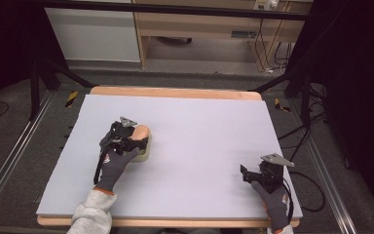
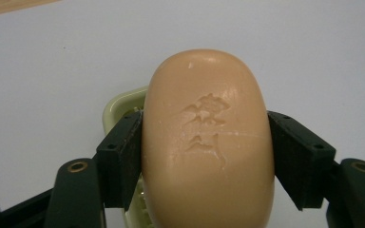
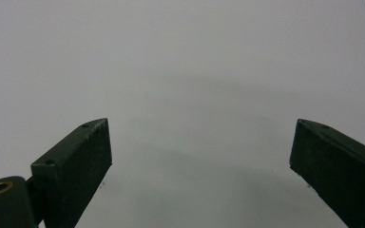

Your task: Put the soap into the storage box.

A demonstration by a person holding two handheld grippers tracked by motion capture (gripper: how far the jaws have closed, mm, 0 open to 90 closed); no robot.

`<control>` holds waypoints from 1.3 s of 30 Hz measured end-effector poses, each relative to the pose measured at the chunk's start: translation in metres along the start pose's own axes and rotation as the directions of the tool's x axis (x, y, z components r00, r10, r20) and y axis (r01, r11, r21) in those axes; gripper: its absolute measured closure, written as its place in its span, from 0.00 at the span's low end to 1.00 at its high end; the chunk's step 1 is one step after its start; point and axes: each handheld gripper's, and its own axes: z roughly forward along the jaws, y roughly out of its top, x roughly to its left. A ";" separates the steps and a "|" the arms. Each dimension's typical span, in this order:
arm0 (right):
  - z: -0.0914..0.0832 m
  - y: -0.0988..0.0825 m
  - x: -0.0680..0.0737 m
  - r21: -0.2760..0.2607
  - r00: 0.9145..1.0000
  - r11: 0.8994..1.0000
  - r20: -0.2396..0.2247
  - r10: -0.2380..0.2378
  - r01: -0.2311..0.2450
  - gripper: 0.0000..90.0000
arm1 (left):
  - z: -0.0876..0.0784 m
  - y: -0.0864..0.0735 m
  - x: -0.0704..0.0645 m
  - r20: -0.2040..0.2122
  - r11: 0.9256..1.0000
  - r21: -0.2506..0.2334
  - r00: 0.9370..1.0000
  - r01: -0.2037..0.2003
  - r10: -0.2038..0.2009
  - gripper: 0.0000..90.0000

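Note:
A tan oval bar of soap (image 2: 208, 142) with a stamped mark sits between the two black jaws of my left gripper (image 2: 204, 161), which is shut on it. Beneath the soap lies a pale green soap dish (image 2: 119, 107), mostly hidden by the bar. In the high view the left gripper (image 1: 135, 141) holds the soap (image 1: 141, 131) over the dish (image 1: 144, 154) on the left half of the board. My right gripper (image 1: 245, 173) rests near the board's front right, open, its jaws (image 3: 199, 161) spread wide over bare surface.
A light grey board (image 1: 199, 126) covers a wooden table (image 1: 175, 92). Dark floor, tripod legs and cables (image 1: 307, 131) surround it, with a wooden desk (image 1: 209, 24) beyond the far edge.

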 end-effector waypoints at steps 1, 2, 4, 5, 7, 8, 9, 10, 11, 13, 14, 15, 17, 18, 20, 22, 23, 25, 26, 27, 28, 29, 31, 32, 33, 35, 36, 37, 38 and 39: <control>0.000 0.000 0.000 0.000 1.000 1.000 0.000 0.000 0.000 0.08 | 0.001 -0.001 0.001 -0.002 1.000 0.000 1.000 0.005 -0.005 0.35; 0.000 0.000 0.000 0.001 1.000 1.000 0.000 0.000 0.000 0.08 | 0.002 -0.002 0.002 -0.003 1.000 0.004 1.000 0.006 -0.006 0.35; 0.000 0.000 0.000 0.002 1.000 1.000 0.000 -0.001 0.001 0.08 | 0.004 -0.003 0.003 -0.006 1.000 0.006 1.000 0.010 -0.010 0.35; 0.000 0.000 0.000 0.002 1.000 1.000 -0.001 -0.001 0.001 0.08 | 0.006 -0.004 0.003 -0.007 1.000 0.010 1.000 0.009 -0.009 0.35; 0.000 0.000 0.000 0.002 1.000 1.000 -0.003 0.000 0.000 0.08 | 0.008 -0.005 0.003 -0.009 1.000 0.017 1.000 0.008 -0.008 0.35; 0.000 0.000 0.000 0.002 1.000 1.000 -0.004 0.000 0.000 0.08 | 0.009 -0.005 0.003 -0.010 1.000 0.018 1.000 0.010 -0.010 0.35; 0.000 0.000 0.000 0.002 1.000 1.000 -0.003 0.000 0.000 0.08 | 0.010 -0.006 0.004 -0.011 1.000 0.022 1.000 0.008 -0.008 0.35; 0.000 0.000 0.000 0.002 1.000 1.000 -0.003 0.000 0.000 0.08 | 0.011 -0.006 0.004 -0.013 1.000 0.022 1.000 0.011 -0.010 0.35; 0.000 0.000 0.000 0.002 1.000 1.000 -0.003 0.000 0.000 0.08 | 0.011 -0.006 0.004 -0.013 1.000 0.022 1.000 0.011 -0.010 0.35; 0.000 0.000 0.000 0.002 1.000 1.000 -0.004 0.000 0.000 0.08 | 0.013 -0.008 0.004 -0.018 1.000 0.029 1.000 0.013 -0.012 0.35; 0.000 0.000 0.000 0.002 1.000 1.000 -0.004 0.000 0.000 0.08 | 0.014 -0.008 0.005 -0.018 0.999 0.030 1.000 0.012 -0.012 0.35; 0.000 0.000 0.000 0.002 1.000 1.000 -0.004 0.001 -0.001 0.08 | 0.015 -0.008 0.005 -0.018 0.999 0.033 1.000 0.013 -0.012 0.35; 0.000 0.000 0.000 0.002 1.000 1.000 -0.002 0.000 0.000 0.08 | 0.016 -0.009 0.005 -0.019 0.999 0.036 1.000 0.013 -0.012 0.35; 0.001 0.000 0.000 0.001 1.000 1.000 -0.001 0.000 0.000 0.08 | 0.017 -0.010 0.005 -0.019 0.999 0.037 1.000 0.012 -0.012 0.35; 0.001 0.000 0.001 0.000 1.000 1.000 -0.002 -0.003 0.003 0.08 | 0.019 -0.010 0.005 -0.021 0.999 0.042 1.000 0.011 -0.010 0.35; 0.001 0.000 0.001 0.001 1.000 1.000 -0.002 -0.002 0.002 0.08 | 0.020 -0.011 0.005 -0.021 0.999 0.045 1.000 0.012 -0.011 0.35; 0.001 0.000 0.001 0.002 1.000 1.000 -0.002 0.000 0.000 0.08 | 0.020 -0.011 0.005 -0.021 0.999 0.048 1.000 0.013 -0.012 0.35; 0.001 0.000 0.001 0.001 1.000 1.000 0.000 0.000 0.000 0.08 | 0.021 -0.012 0.006 -0.019 0.999 0.050 1.000 0.015 -0.014 0.35; 0.001 0.000 0.001 0.002 1.000 1.000 0.000 0.000 0.000 0.08 | 0.021 -0.012 0.006 -0.020 0.999 0.051 1.000 0.018 -0.017 0.35; 0.001 0.000 0.001 0.002 1.000 1.000 0.000 0.000 0.000 0.08 | 0.022 -0.012 0.006 -0.020 0.998 0.054 1.000 0.016 -0.014 0.35; 0.001 0.000 0.001 0.001 1.000 1.000 0.000 -0.003 0.003 0.08 | 0.022 -0.013 0.006 -0.021 0.998 0.057 1.000 0.014 -0.013 0.35; 0.001 0.000 0.001 0.000 1.000 1.000 0.000 -0.003 0.003 0.08 | 0.023 -0.013 0.005 -0.022 0.998 0.058 1.000 0.014 -0.012 0.35; 0.001 0.000 0.001 0.001 1.000 1.000 0.000 -0.004 0.004 0.08 | 0.024 -0.013 0.005 -0.022 0.998 0.059 1.000 0.011 -0.009 0.35; 0.001 0.000 0.001 0.001 1.000 1.000 0.000 -0.003 0.003 0.08 | 0.024 -0.013 0.004 -0.021 0.998 0.061 1.000 0.009 -0.008 0.35; 0.001 0.000 0.001 0.001 1.000 1.000 0.000 -0.003 0.003 0.08 | 0.025 -0.014 0.004 -0.024 0.998 0.064 1.000 0.006 -0.004 0.35; 0.001 0.000 0.001 0.002 1.000 1.000 -0.002 -0.002 0.002 0.08 | 0.025 -0.014 0.004 -0.024 0.998 0.065 1.000 0.008 -0.007 0.35; 0.001 0.000 0.001 0.003 1.000 1.000 -0.003 -0.002 0.002 0.08 | 0.025 -0.014 0.004 -0.024 0.998 0.068 1.000 0.009 -0.007 0.35; 0.001 0.000 0.001 0.003 1.000 1.000 -0.002 -0.002 0.002 0.08 | 0.026 -0.014 0.004 -0.025 0.998 0.069 1.000 0.010 -0.008 0.35; 0.001 0.000 0.001 0.002 1.000 1.000 -0.001 -0.003 0.003 0.08 | 0.026 -0.014 0.004 -0.026 0.997 0.070 1.000 0.011 -0.009 0.35; 0.001 0.000 0.001 0.002 1.000 1.000 0.000 -0.006 0.006 0.08 | 0.026 -0.014 0.005 -0.025 0.997 0.070 1.000 0.010 -0.009 0.35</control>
